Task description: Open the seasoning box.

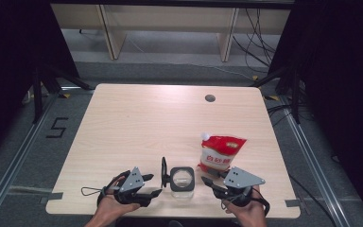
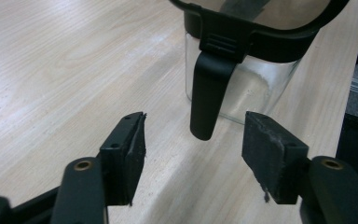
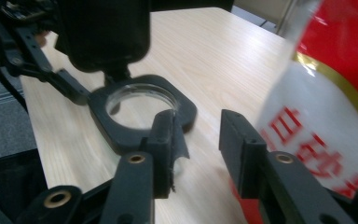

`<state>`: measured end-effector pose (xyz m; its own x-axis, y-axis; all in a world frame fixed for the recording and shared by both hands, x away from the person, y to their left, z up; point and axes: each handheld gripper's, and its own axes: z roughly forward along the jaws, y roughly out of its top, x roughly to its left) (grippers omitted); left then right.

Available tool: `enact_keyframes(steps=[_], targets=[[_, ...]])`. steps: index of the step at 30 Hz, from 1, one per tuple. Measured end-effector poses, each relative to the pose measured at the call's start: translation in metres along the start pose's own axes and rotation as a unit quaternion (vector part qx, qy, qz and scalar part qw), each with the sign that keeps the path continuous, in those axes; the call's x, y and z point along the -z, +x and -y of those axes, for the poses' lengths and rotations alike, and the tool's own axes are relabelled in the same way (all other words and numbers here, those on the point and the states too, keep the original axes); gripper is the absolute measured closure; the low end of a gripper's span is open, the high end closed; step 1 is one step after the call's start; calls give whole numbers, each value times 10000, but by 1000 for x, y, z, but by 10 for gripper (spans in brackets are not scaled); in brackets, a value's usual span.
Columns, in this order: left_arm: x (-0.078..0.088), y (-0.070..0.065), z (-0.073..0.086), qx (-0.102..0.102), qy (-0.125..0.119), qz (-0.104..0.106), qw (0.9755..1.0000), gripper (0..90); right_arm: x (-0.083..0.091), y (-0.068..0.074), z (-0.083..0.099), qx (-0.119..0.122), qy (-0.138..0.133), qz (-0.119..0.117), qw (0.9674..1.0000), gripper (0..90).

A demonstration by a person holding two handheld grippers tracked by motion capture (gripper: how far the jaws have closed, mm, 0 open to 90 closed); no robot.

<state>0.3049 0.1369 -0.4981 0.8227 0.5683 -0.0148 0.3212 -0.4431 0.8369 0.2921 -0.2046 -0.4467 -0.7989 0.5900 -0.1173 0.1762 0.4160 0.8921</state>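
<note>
now: glass jar between two open grippers

so the clear glass jar (image 1: 182, 180) with its black rim stands near the table's (image 1: 137, 118) front edge, its lid (image 1: 163, 171) swung open to the left. just right of it leans a red-and-white pouch (image 1: 220, 152). the left gripper (image 1: 151, 185) sits beside the jar, jaws wide apart around nothing, the latch tab ahead of them. the right gripper (image 1: 211, 183) is part open, empty, near the pouch.

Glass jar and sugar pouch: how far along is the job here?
Done: the glass jar stands with its lid flipped open. In hand: nothing; both the left hand-held gripper and right hand-held gripper are open. Left: the sugar pouch stands capped, unpoured.
</note>
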Motion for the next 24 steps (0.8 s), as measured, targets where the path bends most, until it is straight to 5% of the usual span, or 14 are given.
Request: enact_keyframes(steps=[7, 10, 24], targets=[[4, 2, 4, 268, -122, -6, 9996, 336, 9, -8, 11, -259, -24, 120, 9996, 542], [7, 4, 3, 139, -25, 1, 9999, 315, 14, -11, 16, -296, -29, 158, 9994, 521], [8, 6, 4, 503, -87, 59, 9987, 270, 34, -33, 38, -810, 44, 501, 9954, 379]])
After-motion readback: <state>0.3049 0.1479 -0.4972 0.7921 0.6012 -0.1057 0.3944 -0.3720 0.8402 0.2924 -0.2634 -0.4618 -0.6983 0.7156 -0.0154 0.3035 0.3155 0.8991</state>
